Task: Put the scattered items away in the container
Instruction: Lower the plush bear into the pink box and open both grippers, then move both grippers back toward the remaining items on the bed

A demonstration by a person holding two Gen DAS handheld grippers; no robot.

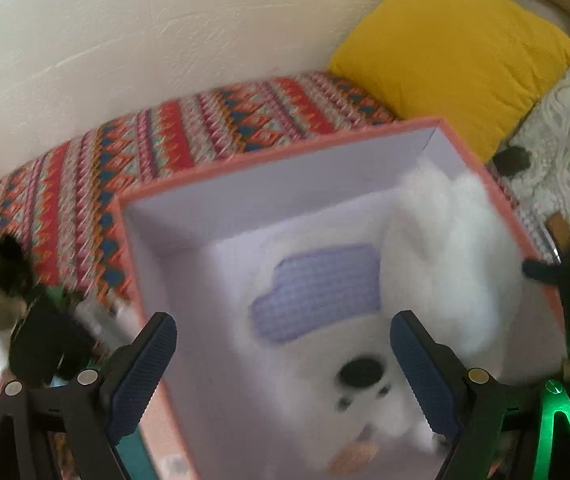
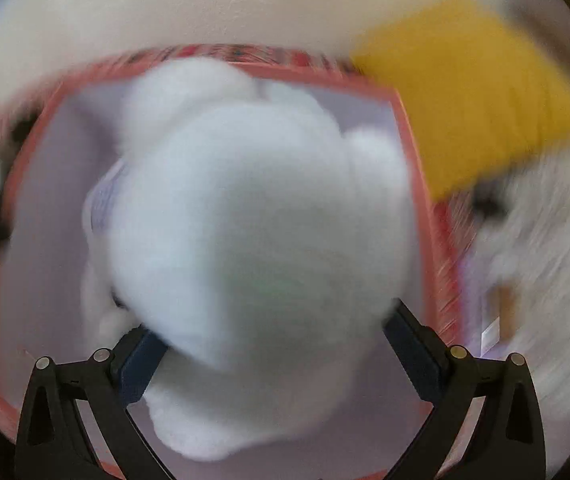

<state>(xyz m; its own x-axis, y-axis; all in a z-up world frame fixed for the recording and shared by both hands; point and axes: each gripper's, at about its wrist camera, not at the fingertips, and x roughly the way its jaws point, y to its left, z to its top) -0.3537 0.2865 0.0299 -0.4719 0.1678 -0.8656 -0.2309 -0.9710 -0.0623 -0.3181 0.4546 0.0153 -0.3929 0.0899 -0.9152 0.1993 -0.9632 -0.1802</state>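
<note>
Two grippers, both with fingers spread wide and nothing clamped. Left gripper [image 1: 283,364] hangs over the pink box [image 1: 245,164], fingers apart; the white plush dog [image 1: 365,360] lies in the box below and between them, nose up, lavender patch [image 1: 317,292] just beyond the fingertips. Right gripper [image 2: 273,344] also stands apart; the plush fills the gap between its fingers in the right wrist view, but the pads don't look pressed into it, though blur makes contact hard to rule out. Risks, as I judge them: fur snags on a ribbed pad and the toy lifts out with the hand; the plush bulks high on the side beyond the right fingers and may slump over the rim; a finger could clip the box wall and shove the light box. Dark clutter [image 1: 25,308] sits outside the left finger, unclear what, likely more to tidy. Surface is a patterned woven blanket [image 1: 165,140], soft, so the box may tilt. Yellow cushion [image 1: 457,52] and plain wall [image 1: 125,20] lie beyond the fingertips, lace fabric [image 1: 565,128] off past the right finger.
</note>
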